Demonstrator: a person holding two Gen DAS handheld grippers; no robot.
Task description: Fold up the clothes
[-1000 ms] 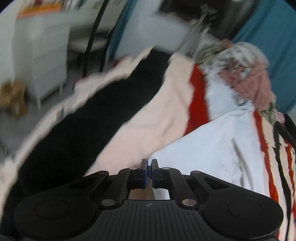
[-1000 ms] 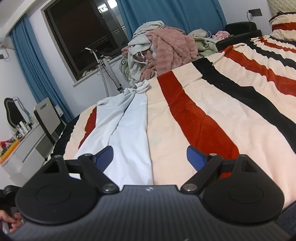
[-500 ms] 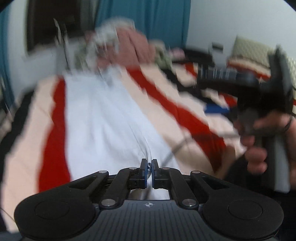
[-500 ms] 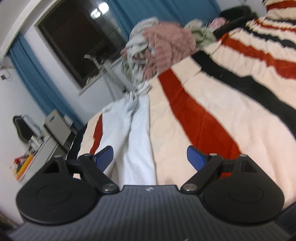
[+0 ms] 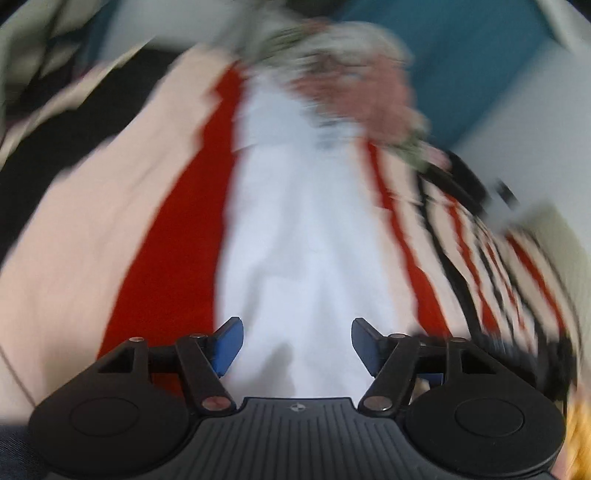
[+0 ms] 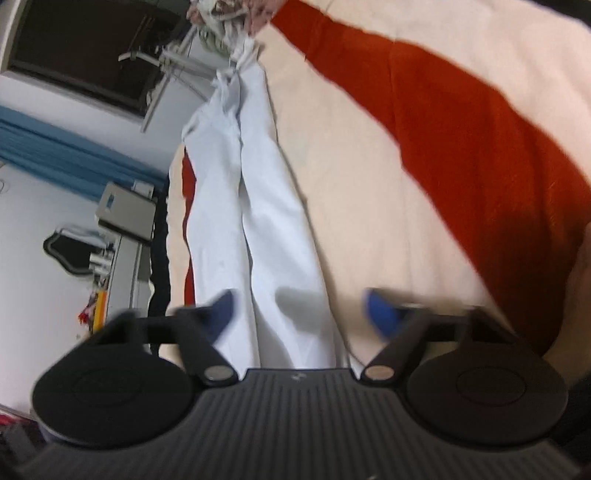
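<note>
White trousers [image 6: 258, 206] lie stretched out lengthwise on a bed blanket [image 6: 461, 147] with cream, red and black stripes. In the right wrist view my right gripper [image 6: 299, 306] hangs low over their near end. Its jaws are closing with the cloth between them, but the pads are not pressing on it. The left wrist view is blurred by motion. There my left gripper [image 5: 297, 343] is over the same white trousers [image 5: 295, 221], its jaws opening and holding nothing. The striped blanket [image 5: 166, 240] spreads out on both sides.
A pile of crumpled clothes [image 5: 351, 74] sits at the far end of the bed, also seen as the pile [image 6: 221, 14]. Beyond the bed's left edge are a grey chair [image 6: 125, 214], a white dresser [image 6: 122, 277], a metal stand [image 6: 166, 62], a dark window [image 6: 92, 44] and a blue curtain [image 6: 55, 147].
My left gripper was shut on the white cloth; it has let go and opened while swinging fast. My right gripper has tipped down and rolled towards the trousers, and its jaws have narrowed.
</note>
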